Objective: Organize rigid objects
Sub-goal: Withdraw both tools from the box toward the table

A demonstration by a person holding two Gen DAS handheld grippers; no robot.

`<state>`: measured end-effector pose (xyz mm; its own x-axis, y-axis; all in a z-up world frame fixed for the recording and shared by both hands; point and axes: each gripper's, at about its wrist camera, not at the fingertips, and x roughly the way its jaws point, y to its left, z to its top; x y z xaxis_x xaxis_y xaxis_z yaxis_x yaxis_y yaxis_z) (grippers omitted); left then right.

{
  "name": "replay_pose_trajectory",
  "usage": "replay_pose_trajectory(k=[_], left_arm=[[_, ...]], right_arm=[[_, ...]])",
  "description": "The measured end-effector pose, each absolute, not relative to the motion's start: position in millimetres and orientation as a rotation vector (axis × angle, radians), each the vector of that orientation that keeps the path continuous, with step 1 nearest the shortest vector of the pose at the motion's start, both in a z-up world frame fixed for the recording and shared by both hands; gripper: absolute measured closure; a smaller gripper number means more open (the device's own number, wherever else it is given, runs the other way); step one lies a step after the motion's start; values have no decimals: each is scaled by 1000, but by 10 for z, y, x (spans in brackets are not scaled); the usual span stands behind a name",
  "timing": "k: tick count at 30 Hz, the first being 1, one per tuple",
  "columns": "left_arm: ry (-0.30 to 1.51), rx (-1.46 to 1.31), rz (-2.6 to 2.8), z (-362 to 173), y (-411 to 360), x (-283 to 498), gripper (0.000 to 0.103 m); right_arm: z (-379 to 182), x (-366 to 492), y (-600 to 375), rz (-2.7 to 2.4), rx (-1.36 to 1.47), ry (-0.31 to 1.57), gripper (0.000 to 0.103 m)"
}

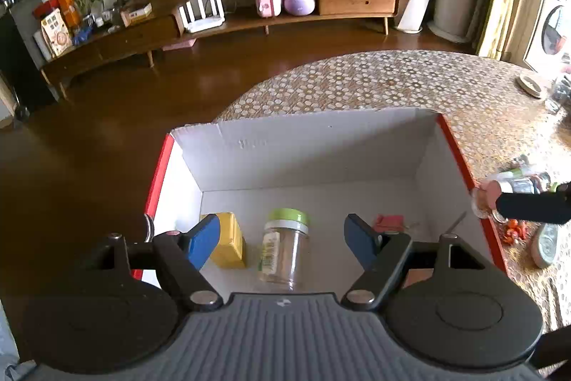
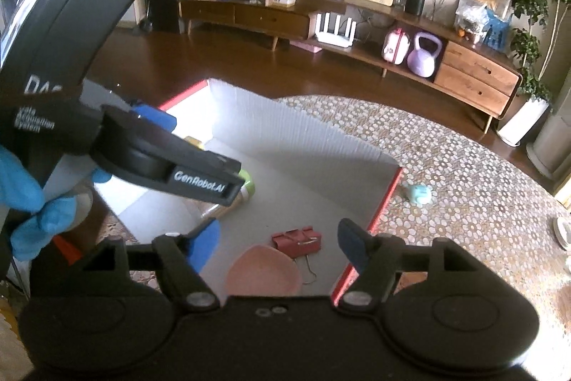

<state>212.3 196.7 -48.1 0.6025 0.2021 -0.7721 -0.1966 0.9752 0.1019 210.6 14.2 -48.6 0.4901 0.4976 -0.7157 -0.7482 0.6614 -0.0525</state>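
Your left claw (image 1: pixel 282 234) hangs with its jaws apart over the white cardboard box with red outer sides (image 1: pixel 303 149) on the patterned counter (image 1: pixel 392 81); past its left finger stands a yellow block (image 1: pixel 230 240), and between its fingers lies a clear plastic jar with a green lid (image 1: pixel 285 249). Your right claw (image 2: pixel 278 245) is spread too, gripping nothing, with a pink rounded piece (image 2: pixel 264 274) and a red binder clip (image 2: pixel 296 240) on the box floor between its fingers.

Jar (image 1: pixel 285 247) in white box (image 1: pixel 303 149)
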Motion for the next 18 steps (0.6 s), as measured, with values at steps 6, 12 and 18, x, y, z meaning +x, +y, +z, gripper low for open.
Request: replay_pose_trajectory(k=[6, 12, 18], left_arm=[[864, 3, 214, -340, 1864, 1904, 27], [830, -8, 193, -200, 1747, 1697, 27], [791, -20, 167, -98, 1599, 1489, 27]], right_arm=[[-329, 2024, -58, 778, -334, 708, 26], [-217, 1885, -270, 788, -301, 685, 20], [-157, 1726, -503, 809, -271, 660, 15]])
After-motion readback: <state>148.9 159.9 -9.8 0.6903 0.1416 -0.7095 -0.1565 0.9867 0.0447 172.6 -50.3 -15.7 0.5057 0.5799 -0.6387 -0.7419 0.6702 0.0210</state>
